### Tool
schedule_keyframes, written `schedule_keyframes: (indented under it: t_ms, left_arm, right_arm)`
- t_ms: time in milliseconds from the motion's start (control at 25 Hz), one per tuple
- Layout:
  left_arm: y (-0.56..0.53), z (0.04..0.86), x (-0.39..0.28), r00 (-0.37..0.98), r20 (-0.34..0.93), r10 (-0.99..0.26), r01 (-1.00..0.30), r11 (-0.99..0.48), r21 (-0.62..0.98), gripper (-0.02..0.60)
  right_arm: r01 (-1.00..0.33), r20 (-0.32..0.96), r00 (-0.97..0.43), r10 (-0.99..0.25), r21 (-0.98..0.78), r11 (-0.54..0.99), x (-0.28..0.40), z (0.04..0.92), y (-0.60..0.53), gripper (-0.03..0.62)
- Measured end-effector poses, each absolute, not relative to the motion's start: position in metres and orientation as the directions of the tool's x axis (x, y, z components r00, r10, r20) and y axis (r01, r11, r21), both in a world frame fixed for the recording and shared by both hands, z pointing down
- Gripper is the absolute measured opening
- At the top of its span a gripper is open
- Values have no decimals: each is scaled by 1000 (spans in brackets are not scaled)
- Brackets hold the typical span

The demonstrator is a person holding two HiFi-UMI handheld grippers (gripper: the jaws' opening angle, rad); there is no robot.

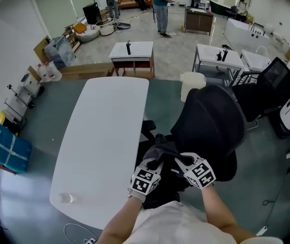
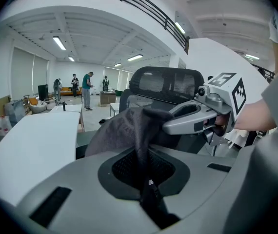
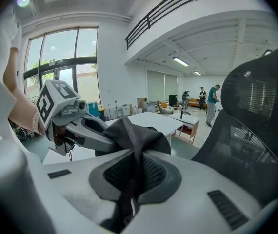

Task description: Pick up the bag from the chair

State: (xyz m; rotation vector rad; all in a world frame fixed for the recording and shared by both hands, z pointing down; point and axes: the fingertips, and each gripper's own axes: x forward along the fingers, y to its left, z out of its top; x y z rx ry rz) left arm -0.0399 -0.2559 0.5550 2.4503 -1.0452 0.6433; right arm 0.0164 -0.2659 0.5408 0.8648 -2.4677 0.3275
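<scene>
My left gripper (image 1: pixel 154 162) and right gripper (image 1: pixel 179 160) point forward and somewhat down, side by side. Each is pinched tight on the dark bag (image 1: pixel 161 147), which is over the seat of the chair (image 1: pixel 213 121). Only the gripper views show the cloth squeezed between the jaws. The edge of the white table (image 1: pixel 104 131) is near on the left, and there is open floor to the right.

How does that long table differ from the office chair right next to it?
The long table is white, with a flat, smooth top. The office chair is black, with a curved mesh back. Nothing is being handled at the long table, while at the office chair the left tongs and right tongs are shut on the dark bag. Both stand side by side on the grey floor.
</scene>
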Motion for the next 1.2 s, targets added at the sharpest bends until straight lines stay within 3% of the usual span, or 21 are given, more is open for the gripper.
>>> schedule_keyframes:
  t_ms: [480, 1200]
  left_arm:
    - [-265, 512, -28, 638, 476, -605, -727, -677, 115, 38]
    - [-298, 407, -23, 656, 274, -704, -731, -683, -4, 38]
  right_arm:
    - [-663, 440, -684, -582, -41, 748, 29, 502, -273, 32]
    - [-717, 200, -678, -708, 34, 696, 36, 398, -300, 32]
